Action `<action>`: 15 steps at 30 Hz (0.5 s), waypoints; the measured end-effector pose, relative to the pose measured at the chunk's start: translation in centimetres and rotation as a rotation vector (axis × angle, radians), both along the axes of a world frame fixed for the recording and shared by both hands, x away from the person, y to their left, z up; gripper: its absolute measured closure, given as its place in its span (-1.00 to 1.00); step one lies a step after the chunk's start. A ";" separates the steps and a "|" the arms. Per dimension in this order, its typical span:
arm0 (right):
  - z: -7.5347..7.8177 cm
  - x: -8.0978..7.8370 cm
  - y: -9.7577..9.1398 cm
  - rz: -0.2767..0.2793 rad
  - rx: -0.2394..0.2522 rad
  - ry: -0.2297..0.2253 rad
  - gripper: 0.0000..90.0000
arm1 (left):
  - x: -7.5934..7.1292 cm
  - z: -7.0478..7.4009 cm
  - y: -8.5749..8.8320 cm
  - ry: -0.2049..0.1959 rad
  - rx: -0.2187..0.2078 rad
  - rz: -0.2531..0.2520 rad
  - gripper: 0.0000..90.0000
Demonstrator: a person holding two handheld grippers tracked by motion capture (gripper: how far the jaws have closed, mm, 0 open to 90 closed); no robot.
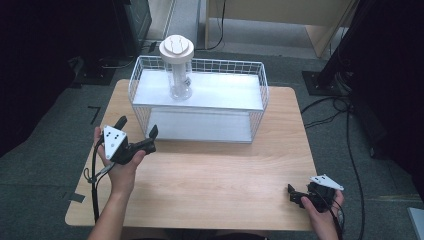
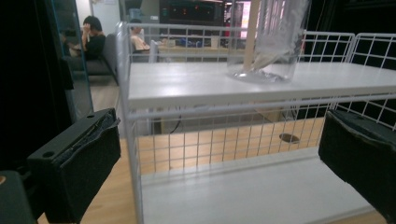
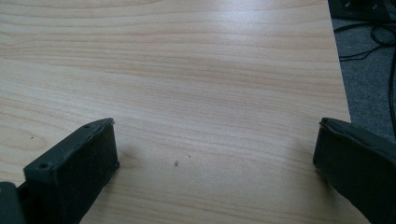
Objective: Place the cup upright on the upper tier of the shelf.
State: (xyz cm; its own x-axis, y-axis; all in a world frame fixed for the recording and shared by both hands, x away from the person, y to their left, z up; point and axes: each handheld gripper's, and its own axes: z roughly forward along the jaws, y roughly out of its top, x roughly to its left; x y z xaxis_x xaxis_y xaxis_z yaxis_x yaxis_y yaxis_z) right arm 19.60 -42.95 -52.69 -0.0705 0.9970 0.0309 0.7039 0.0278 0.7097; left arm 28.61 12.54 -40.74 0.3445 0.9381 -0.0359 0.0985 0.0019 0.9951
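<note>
High view: wooden table [image 1: 210, 175], white wire rack [image 1: 197, 100] w/ two shelves standing at its far side. Clear jar [image 1: 178, 80] w/ a cream lid [image 1: 176, 47] sits upright on the top shelf, toward the rack's left end. Left gripper [image 1: 137, 127] held in the left hand [image 1: 120, 167], just short of the rack's front-left corner, jaws spread wide, nothing between them, jar up ahead and to its right. Right gripper [image 1: 295, 192] low at the table's near-right corner, in the right hand [image 1: 325, 212], well apart from rack and jar, which sit far ahead and to its left.

Left gripper view: both black jaws rise at the frame's sides, wide apart, empty. Rack's corner post straight ahead; top shelf [image 2: 261, 81] above jaw level, lower shelf [image 2: 252, 196] between the jaws. Jar base [image 2: 266, 56] on the top shelf, ahead-right, contents unclear. Two people seated far behind.

Right gripper view: jaws wide apart, holding nothing, over bare tabletop [image 3: 187, 84]. Table edge by the right jaw, grey floor [image 3: 369, 84] and cables beyond.
</note>
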 end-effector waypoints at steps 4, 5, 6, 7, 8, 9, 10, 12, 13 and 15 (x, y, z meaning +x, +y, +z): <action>0.0 0.0 0.0 0.000 0.000 0.001 -1.00 | -1.0 -1.3 1.3 0.019 0.013 0.012 -1.00; 0.0 0.0 0.0 0.000 0.000 0.001 -1.00 | -1.3 -1.6 1.6 0.023 0.013 0.018 -1.00; 0.0 0.0 0.0 0.000 0.000 0.000 -1.00 | -1.5 -2.0 1.9 0.028 0.012 0.025 -1.00; 0.0 0.0 0.0 0.000 0.000 0.001 -1.00 | -1.7 -2.3 2.2 0.029 0.015 0.033 -1.00; 0.0 0.0 0.0 0.000 0.000 0.000 -1.00 | -2.0 -2.7 2.5 0.034 0.019 0.045 -1.00; 0.0 0.0 0.0 0.000 0.000 0.001 -1.00 | -2.2 -3.1 2.9 0.043 0.013 0.052 -1.00; 0.0 0.0 0.0 -0.001 0.000 0.001 -1.00 | -2.4 -3.5 3.1 0.048 0.011 0.059 -1.00; 0.0 0.0 0.0 -0.001 0.000 0.000 -1.00 | -2.8 -4.1 3.7 0.060 0.006 0.070 -1.00; 0.0 0.0 0.0 -0.001 0.000 0.000 -1.00 | -2.9 -4.3 3.9 0.063 0.001 0.075 -1.00; 0.0 0.0 0.0 0.000 -0.001 0.000 -1.00 | -3.2 -4.8 4.4 0.073 -0.002 0.084 -1.00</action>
